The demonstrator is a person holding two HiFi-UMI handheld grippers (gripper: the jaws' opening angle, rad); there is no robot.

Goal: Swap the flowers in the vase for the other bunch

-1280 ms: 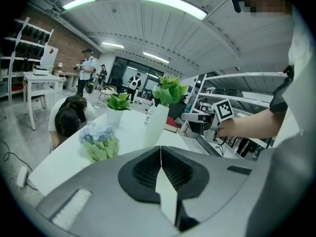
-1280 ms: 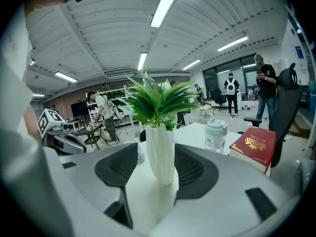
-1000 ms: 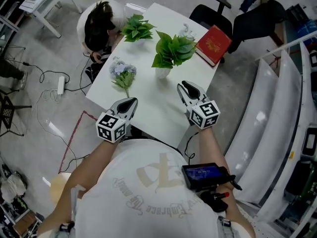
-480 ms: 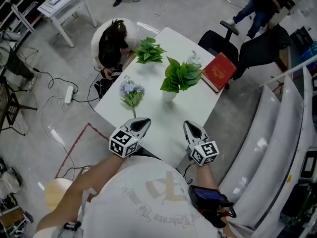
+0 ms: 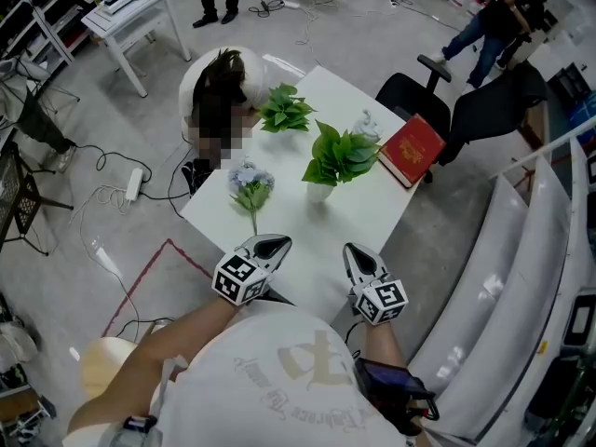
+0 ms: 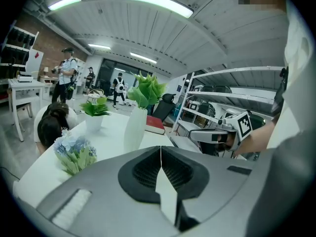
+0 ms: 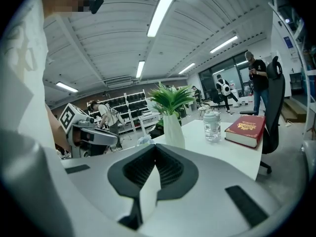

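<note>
Left gripper (image 5: 275,242) and right gripper (image 5: 354,250) hovered at the near edge of the table (image 5: 361,218), jaws fully closed on nothing. Farther off, the white vase (image 5: 318,192) stood upright holding a green leafy bunch (image 5: 340,154). A pale blue bunch (image 5: 250,182) lay to its left, probably kept there within easy reach.

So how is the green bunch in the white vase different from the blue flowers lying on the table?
The green bunch stands upright in the white vase; the blue flowers lie flat on the table. The green bunch is all broad leaves; the blue flowers have pale blossoms and small leaves. The green bunch looks fuller than the blue flowers. Both are on the same table.
</note>
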